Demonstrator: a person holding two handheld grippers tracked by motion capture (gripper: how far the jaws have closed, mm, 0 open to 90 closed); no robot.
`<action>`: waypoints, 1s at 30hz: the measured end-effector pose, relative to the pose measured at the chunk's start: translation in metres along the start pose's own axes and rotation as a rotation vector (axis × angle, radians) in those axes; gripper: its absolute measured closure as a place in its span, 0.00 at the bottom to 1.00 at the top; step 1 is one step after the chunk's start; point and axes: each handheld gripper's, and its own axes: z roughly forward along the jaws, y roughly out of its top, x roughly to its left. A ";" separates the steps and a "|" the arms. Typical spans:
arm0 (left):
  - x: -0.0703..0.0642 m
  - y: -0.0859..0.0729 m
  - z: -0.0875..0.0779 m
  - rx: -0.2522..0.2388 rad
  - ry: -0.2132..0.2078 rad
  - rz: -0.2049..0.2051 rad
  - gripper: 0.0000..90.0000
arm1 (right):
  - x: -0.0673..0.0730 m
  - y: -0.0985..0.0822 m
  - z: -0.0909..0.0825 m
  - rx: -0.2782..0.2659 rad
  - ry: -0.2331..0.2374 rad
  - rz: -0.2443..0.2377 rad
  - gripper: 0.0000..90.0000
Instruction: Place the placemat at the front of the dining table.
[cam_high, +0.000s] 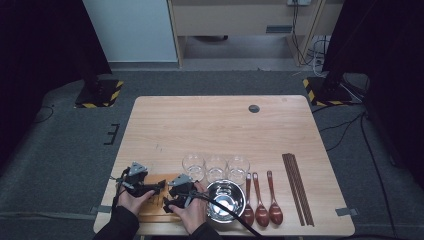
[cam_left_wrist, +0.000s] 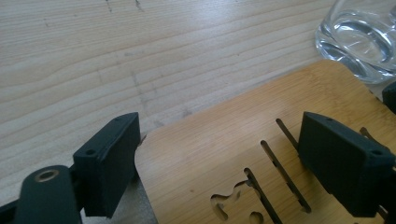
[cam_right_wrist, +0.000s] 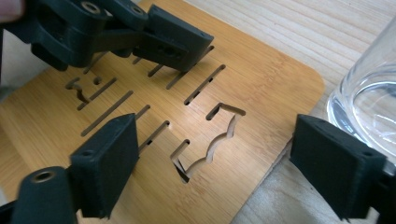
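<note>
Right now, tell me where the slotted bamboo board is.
In the high view the slotted bamboo board lies at the table's near left edge, under both claws, left of the steel bowl.

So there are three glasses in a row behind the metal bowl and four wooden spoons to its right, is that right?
Not quite: there are three wooden spoons, not four, lying right of the metal bowl, as the high view shows. The three glasses do stand in a row behind the bowl.

no readable text, labels, brand names or numbers on anything in these views
</note>
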 end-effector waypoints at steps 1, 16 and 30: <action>0.000 0.000 0.000 0.000 0.000 0.000 0.15 | 0.000 0.000 0.000 0.000 0.000 0.000 0.16; 0.002 -0.001 0.002 -0.030 0.005 -0.006 0.16 | -0.005 -0.007 0.006 -0.059 0.008 0.042 0.06; 0.000 -0.004 0.003 -0.054 0.011 -0.015 0.15 | -0.005 -0.008 0.005 -0.071 0.014 0.044 0.12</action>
